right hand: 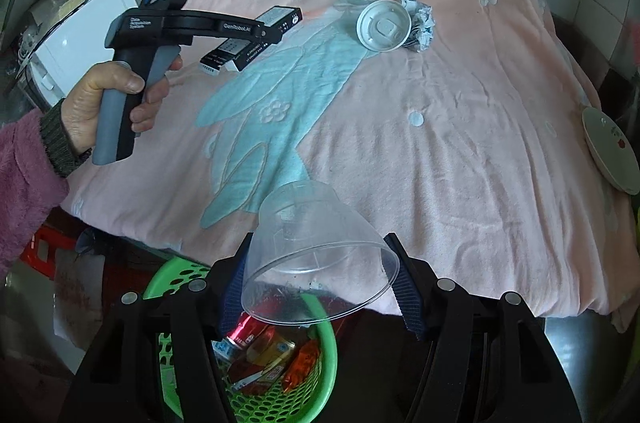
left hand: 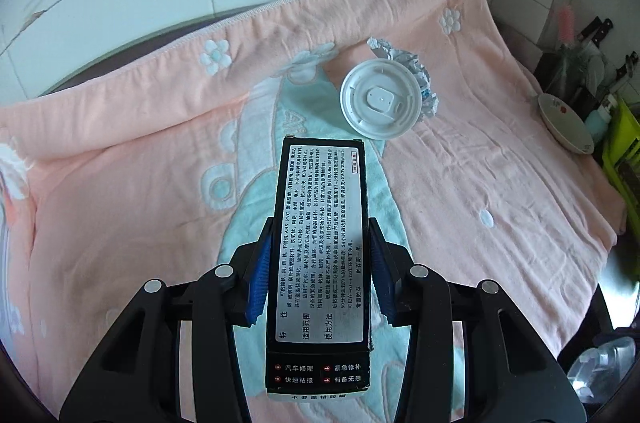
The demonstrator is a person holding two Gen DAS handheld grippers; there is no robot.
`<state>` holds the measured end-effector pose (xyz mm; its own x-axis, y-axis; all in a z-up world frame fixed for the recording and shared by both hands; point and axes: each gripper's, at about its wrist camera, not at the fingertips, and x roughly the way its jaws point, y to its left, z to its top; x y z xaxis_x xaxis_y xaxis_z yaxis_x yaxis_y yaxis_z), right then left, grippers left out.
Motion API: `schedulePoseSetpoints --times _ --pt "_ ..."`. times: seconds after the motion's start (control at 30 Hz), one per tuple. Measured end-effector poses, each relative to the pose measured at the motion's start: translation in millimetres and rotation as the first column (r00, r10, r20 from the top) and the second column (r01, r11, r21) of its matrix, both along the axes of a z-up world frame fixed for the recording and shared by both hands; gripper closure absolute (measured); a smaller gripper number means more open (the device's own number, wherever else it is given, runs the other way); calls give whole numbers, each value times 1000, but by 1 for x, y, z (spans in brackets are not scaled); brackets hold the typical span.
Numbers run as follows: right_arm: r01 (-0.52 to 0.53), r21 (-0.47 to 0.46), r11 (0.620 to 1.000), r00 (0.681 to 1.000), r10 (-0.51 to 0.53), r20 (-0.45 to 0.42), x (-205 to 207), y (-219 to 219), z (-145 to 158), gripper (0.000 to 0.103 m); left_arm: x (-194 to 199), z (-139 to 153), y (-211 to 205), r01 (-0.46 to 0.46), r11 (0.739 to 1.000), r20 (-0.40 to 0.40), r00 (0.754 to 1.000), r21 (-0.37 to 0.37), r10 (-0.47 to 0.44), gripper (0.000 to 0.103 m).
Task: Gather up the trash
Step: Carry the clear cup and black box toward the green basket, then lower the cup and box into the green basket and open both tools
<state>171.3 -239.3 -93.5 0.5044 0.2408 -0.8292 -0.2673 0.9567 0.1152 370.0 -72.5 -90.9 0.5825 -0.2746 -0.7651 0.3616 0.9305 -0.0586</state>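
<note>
My left gripper is shut on a long black box with a grey printed label, its blue pads pressing both long sides. The right wrist view shows that box lifted above the pink towel, in the left gripper held by a hand in a pink sleeve. My right gripper is shut on a clear plastic cup, tilted with its mouth towards the camera, above a green basket of trash. A white round lid and crumpled paper lie on the towel.
A pink towel covers the table up to the tiled wall. A shallow bowl sits at the right edge beside a green rack and knives. A white appliance stands at the left.
</note>
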Motion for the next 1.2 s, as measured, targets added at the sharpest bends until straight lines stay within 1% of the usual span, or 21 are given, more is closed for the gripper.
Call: schedulePoseSetpoints --times 0.2,0.27,0.47,0.67,0.77,0.9,1.0,1.2 --pt "-54 -15 998 999 54 -4 -29 15 -1 42 -62 28 34 -51 998 42 998 -36 52 60" --pt "-69 -29 997 998 69 -10 -38 20 -2 42 -89 36 47 -70 996 49 996 -51 72 60" --pt "-119 -68 991 993 118 -26 -62 33 -6 42 -162 52 67 -96 993 80 992 -69 101 60" --pt "-169 -98 981 985 165 -49 -82 47 -13 42 -218 59 77 -105 990 100 988 -91 114 60" --pt "-188 -101 977 981 182 -64 -91 52 -17 42 -244 59 79 -110 989 110 987 -95 120 60" --pt "-205 -100 974 977 198 -79 -101 58 -22 40 -265 58 82 -107 988 106 987 -114 119 60" --pt "-202 -94 975 978 196 -71 -107 59 -20 35 -281 56 82 -103 988 111 987 -117 116 60" --pt "-191 -91 977 981 187 -48 -116 55 -11 33 -301 45 83 -91 987 83 991 -133 103 60"
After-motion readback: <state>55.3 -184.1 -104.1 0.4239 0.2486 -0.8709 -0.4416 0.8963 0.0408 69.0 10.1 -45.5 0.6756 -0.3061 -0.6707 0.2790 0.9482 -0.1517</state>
